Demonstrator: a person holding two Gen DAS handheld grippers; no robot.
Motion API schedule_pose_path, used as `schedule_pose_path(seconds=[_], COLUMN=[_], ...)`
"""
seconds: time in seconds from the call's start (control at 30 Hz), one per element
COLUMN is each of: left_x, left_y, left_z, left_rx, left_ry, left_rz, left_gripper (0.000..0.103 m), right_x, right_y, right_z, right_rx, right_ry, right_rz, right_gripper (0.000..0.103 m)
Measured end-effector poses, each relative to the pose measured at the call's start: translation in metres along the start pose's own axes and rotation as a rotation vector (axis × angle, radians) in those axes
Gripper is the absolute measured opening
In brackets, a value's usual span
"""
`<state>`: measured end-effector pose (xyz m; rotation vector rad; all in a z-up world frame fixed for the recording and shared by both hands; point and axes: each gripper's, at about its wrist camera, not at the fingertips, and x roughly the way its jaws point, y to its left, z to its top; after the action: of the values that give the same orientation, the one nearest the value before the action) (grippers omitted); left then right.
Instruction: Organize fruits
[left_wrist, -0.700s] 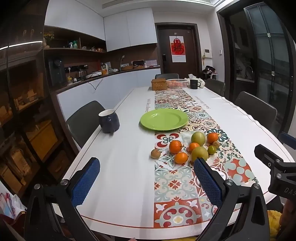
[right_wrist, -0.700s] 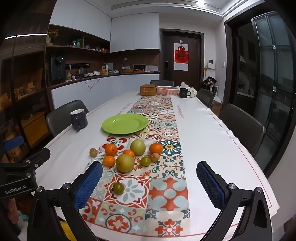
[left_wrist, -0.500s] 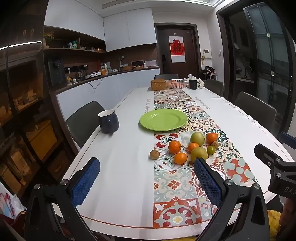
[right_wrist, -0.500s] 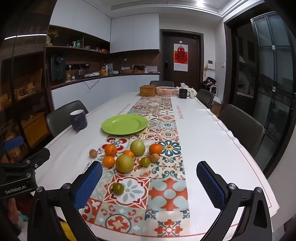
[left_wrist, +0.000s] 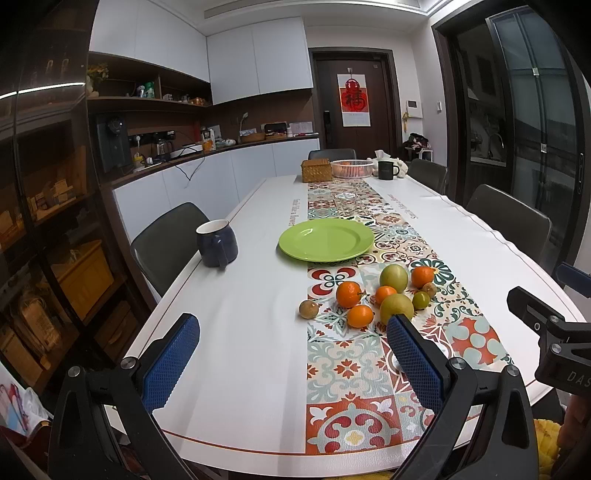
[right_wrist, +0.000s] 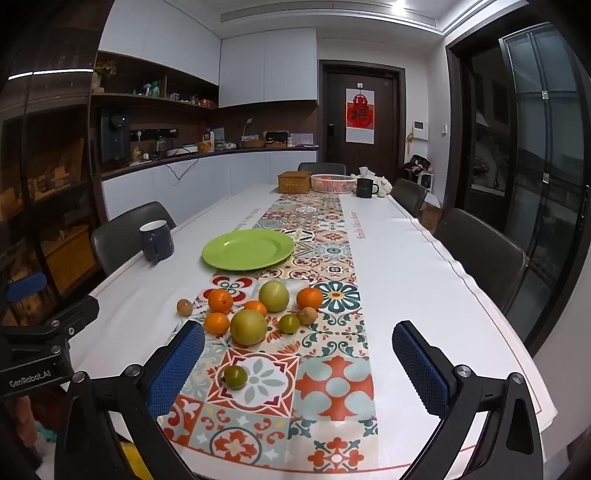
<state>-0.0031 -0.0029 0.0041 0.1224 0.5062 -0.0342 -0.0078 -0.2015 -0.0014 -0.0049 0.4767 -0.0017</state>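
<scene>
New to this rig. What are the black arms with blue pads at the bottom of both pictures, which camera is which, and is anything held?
No robot here: a person holds a two-finger gripper in each hand, with a fisheye camera on each looking along its fingers. The blue pads are the fingertips. One picture looks out from the left gripper, the other from the right gripper; each also catches the other at its edge. Both sets of jaws stand wide open, holding nothing. On the table lie a green plate, bare, a dark mug, and loose fruit on the patterned runner: oranges, larger greenish ones, and a small green fruit lying apart.
</scene>
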Motion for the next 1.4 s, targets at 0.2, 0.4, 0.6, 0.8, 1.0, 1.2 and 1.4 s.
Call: schedule_pose_path(seconds=[0.2,0.4,0.6,0.8,1.0,1.2,1.4], left_x=[0.0001,0.0,-0.0003,-0.0001,0.0001,-0.0002,-0.0002], left_y=[-0.0012,-0.0007,-0.0011,-0.0013,-0.0008,-0.001,-0.0009], left_z=[-0.0003,-0.0005,-0.0007,-0.0011,-0.0014,-0.0014,-0.0016], left_rx=[-0.001,-0.001,-0.001,-0.002,-0.002,-0.003,-0.003], left_ry=[-0.002,-0.003,-0.003,-0.004,-0.006,-0.006,-0.007], left_rz=[0.0,-0.001,-0.001,0.0,-0.001,0.0,-0.001], left_gripper=[0.103,0.103,0.103,0.103,0.103,0.103,0.103], right_x=[-0.0011,-0.0011,-0.0013,-0.0004,-0.0025,-0.003,-0.0027], right_y=[0.0005,0.0005,0.0005,0.0033,0.0007,0.0007,0.0008], right_z=[-0.0002,-0.0002,-0.0003,-0.0027,0.0006,0.0004,0.0003], right_rx=[0.0,-0.001,-0.001,-0.002,-0.002,-0.003,-0.004], right_ry=[-0.003,-0.004,-0.005,-0.007,-0.008,-0.009,-0.01], right_rz=[-0.001,-0.001,-0.002,-0.003,-0.003,-0.002,-0.002], right_gripper=[0.102,0.102,0.102,0.102,0.102,0.102,0.102])
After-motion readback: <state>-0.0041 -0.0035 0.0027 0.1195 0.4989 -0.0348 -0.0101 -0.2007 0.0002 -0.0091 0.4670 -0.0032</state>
